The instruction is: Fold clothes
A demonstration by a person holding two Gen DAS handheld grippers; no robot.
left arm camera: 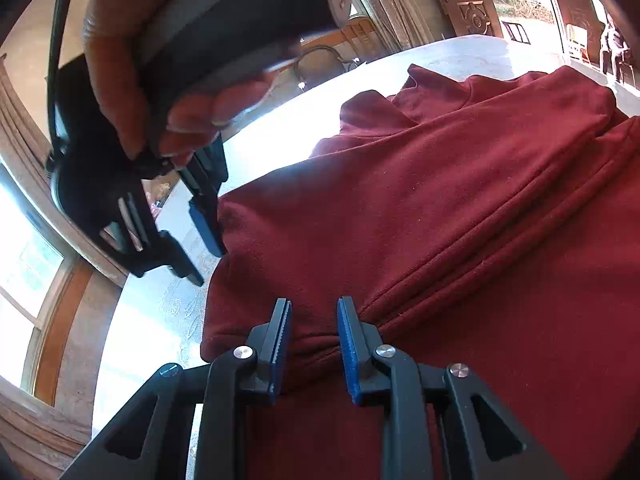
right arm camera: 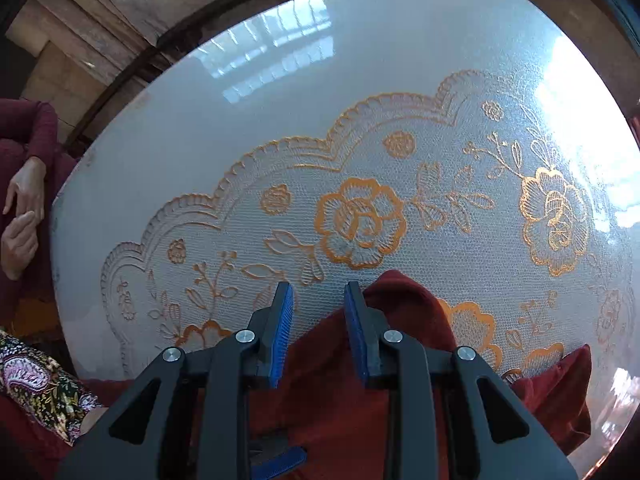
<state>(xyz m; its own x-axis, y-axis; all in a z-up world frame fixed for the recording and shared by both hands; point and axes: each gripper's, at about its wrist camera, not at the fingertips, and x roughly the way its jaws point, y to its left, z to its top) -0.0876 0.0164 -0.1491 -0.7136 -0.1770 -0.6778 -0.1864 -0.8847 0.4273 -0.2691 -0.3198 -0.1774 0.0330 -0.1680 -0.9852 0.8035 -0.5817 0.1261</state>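
A dark red garment (left arm camera: pixel 440 220) lies spread over the table (left arm camera: pixel 272 144), with ridged folds running across it. My left gripper (left arm camera: pixel 314 344) is open at the near hem, its blue pads either side of a bunched fold. A hand (left arm camera: pixel 120 80) holds my right gripper (left arm camera: pixel 208 266) at the garment's left edge, where it is open, one blue pad against the cloth. In the right wrist view, my right gripper (right arm camera: pixel 318 320) is open over a raised corner of the garment (right arm camera: pixel 404 320), above the lace-patterned table cover (right arm camera: pixel 280 120).
A seated person's hands (right arm camera: pixel 24 208) rest beyond the table's left edge, next to floral fabric (right arm camera: pixel 40 384). A chair (left arm camera: pixel 320 60) and a carved wooden door (left arm camera: pixel 468 0) stand past the far side. Another person (left arm camera: pixel 612 48) sits by the doorway.
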